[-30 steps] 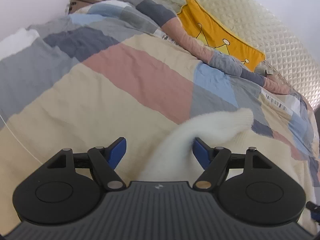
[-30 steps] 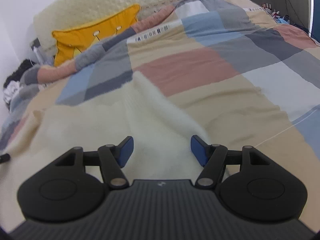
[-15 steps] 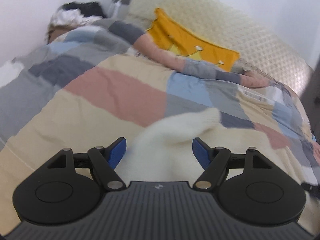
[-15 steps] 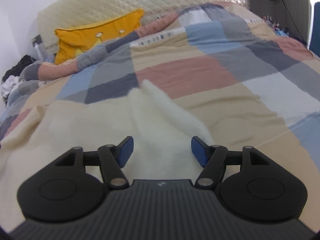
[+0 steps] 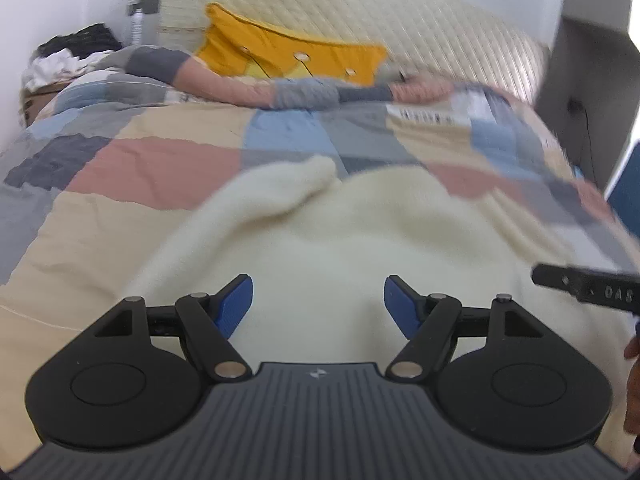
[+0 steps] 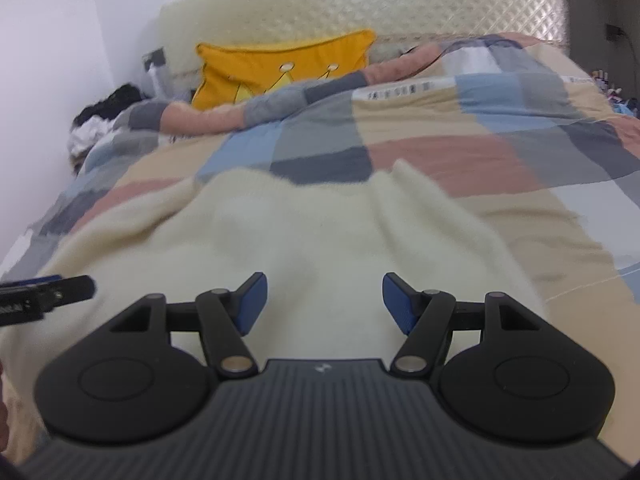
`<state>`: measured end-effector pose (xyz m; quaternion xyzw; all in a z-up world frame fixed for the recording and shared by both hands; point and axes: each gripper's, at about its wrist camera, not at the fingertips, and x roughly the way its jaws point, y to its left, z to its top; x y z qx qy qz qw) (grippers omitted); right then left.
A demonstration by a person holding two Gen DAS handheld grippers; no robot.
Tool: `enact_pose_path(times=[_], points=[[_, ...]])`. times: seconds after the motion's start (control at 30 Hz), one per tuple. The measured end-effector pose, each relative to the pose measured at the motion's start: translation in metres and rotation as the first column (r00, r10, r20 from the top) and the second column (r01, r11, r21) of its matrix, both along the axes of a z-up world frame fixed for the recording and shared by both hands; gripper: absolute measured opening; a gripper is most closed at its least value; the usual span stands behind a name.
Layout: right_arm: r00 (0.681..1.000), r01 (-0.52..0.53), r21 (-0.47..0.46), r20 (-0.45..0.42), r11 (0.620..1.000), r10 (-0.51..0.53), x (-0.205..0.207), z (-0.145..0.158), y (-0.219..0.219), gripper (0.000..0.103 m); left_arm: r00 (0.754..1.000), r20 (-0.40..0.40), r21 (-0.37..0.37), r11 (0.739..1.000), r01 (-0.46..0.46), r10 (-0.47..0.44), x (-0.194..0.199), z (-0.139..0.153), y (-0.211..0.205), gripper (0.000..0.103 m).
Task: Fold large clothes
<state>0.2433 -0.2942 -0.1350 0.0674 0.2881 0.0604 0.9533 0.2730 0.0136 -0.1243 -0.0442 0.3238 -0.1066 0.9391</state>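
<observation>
A cream knitted sweater point(image 5: 340, 240) lies spread on the patchwork bedcover point(image 5: 152, 168); its left sleeve point(image 5: 280, 188) is folded in toward the body. In the right wrist view the same sweater point(image 6: 320, 236) fills the near part of the bed, with its right sleeve point(image 6: 424, 208) lying along its edge. My left gripper point(image 5: 318, 302) hovers over the sweater's body, jaws open with only fabric below. My right gripper point(image 6: 324, 300) is open above the sweater too. Each gripper's tip shows at the edge of the other's view.
A yellow crown cushion point(image 5: 288, 56) leans on the quilted headboard point(image 6: 360, 4). A pile of dark and white clothes point(image 5: 68, 56) sits at the bed's far left corner. A grey cabinet point(image 5: 588, 80) stands at the right.
Both grippers swung inward from the sleeves toward the sweater's middle and rolled level. The sleeves now lie folded onto the body; both jaws stayed open.
</observation>
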Motion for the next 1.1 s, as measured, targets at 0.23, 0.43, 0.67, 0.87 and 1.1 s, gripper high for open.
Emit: enact_pose_path(times=[0.23, 0.43, 0.67, 0.87, 1.1], points=[[0.997, -0.007, 0.018, -0.083, 1.0, 0.008, 0.01, -0.026, 0.003, 0.066, 0.998, -0.064, 0.041, 0.999, 0.012, -0.009, 0.004, -0.024, -0.011, 0.077], [0.995, -0.026, 0.001, -0.092, 1.0, 0.026, 0.017, -0.039, 0.008, 0.069, 0.995, -0.098, 0.037, 0.999, -0.003, 0.007, 0.013, -0.034, -0.01, 0.078], [0.996, -0.003, 0.06, -0.087, 0.998, 0.008, -0.004, -0.026, 0.003, 0.069, 0.996, -0.083, -0.009, 1.0, -0.028, 0.027, -0.016, -0.013, -0.006, 0.078], [0.995, 0.011, 0.208, -0.099, 0.978, 0.01, -0.042, -0.006, -0.008, 0.069, 0.996, -0.056, -0.067, 0.995, -0.067, 0.063, -0.076, 0.001, 0.012, 0.078], [0.991, -0.004, 0.37, -0.121, 0.929, 0.053, -0.099, 0.002, -0.005, 0.07, 0.991, -0.071, -0.201, 0.971, -0.129, 0.117, -0.11, 0.017, 0.031, 0.078]])
